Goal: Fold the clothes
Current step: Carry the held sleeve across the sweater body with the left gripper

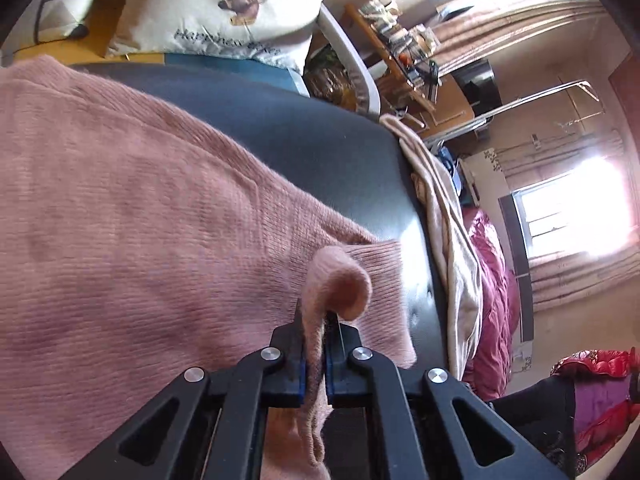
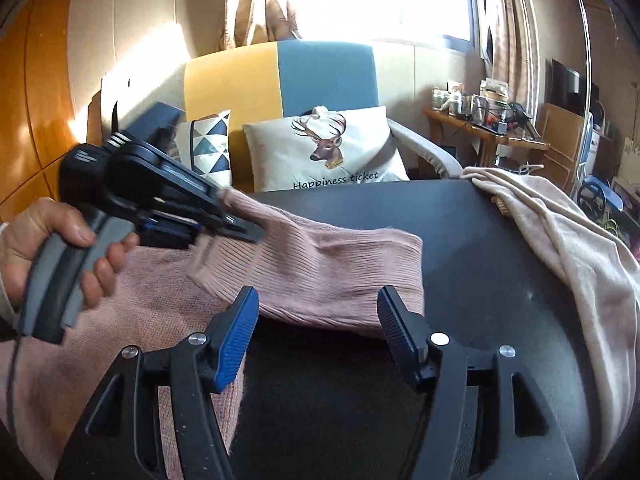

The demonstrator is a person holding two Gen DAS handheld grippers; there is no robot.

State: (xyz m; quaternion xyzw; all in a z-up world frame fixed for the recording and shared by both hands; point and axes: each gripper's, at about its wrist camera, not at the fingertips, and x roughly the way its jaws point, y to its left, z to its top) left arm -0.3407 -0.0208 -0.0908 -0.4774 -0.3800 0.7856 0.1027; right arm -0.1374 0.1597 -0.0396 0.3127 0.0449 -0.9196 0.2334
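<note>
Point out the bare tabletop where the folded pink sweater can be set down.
Bare black table lies between the pink sweater and the beige garment, and along the far edge before the deer cushion. The near-left is crowded: sweater, the left gripper shut on it.

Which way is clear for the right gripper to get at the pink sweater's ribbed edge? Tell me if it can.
Probably yes. The right gripper stands open just short of the pink sweater, with only bare black table between. The left gripper pinches the knit farther left, out of its path.
</note>
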